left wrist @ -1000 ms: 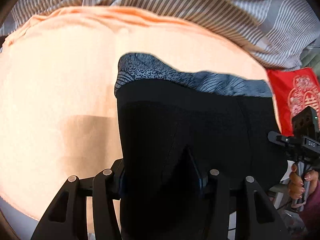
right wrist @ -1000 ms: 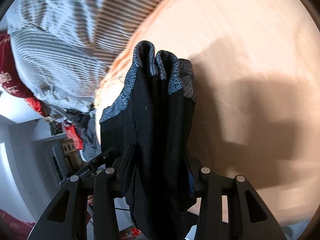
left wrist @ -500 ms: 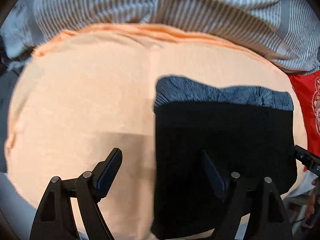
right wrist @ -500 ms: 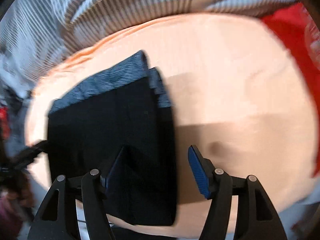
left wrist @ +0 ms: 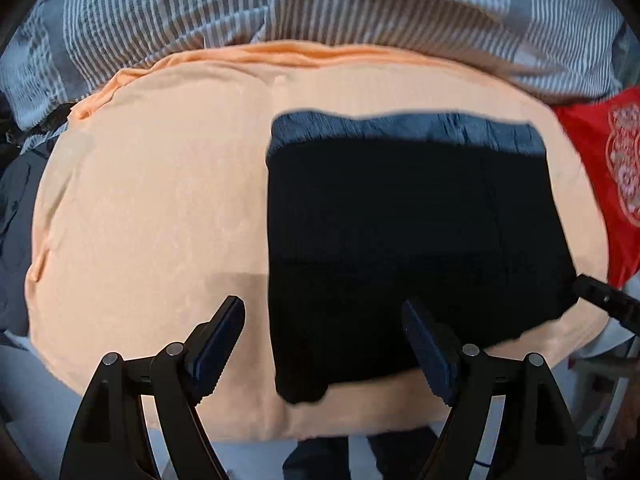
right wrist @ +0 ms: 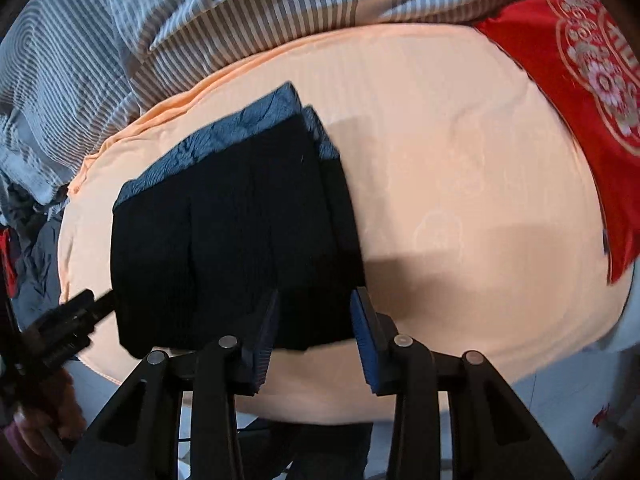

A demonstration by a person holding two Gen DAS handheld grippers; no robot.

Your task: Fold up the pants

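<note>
The black pants (left wrist: 416, 240) with a patterned blue-grey waistband lie folded into a flat rectangle on the peach sheet (left wrist: 160, 200). My left gripper (left wrist: 324, 332) hovers above the near left corner of the pile, open, nothing between its fingers. In the right wrist view the same folded pants (right wrist: 232, 232) lie left of centre. My right gripper (right wrist: 314, 324) hangs above their near right corner with its jaws closing; the pads touch no cloth. Each gripper shows at the edge of the other's view: the right gripper (left wrist: 608, 304) and the left gripper (right wrist: 68, 328).
A grey striped duvet (left wrist: 320, 4) is bunched along the far side of the bed. A red cushion (right wrist: 588, 92) with gold print lies at the right. Dark clothes (left wrist: 16, 200) lie off the left edge. A hand (right wrist: 36, 440) shows at the lower left.
Both grippers have let go of the pants and risen. The pants, held up a second ago, now lie flat and folded on the sheet. The right gripper's jaws have narrowed since half a second ago.
</note>
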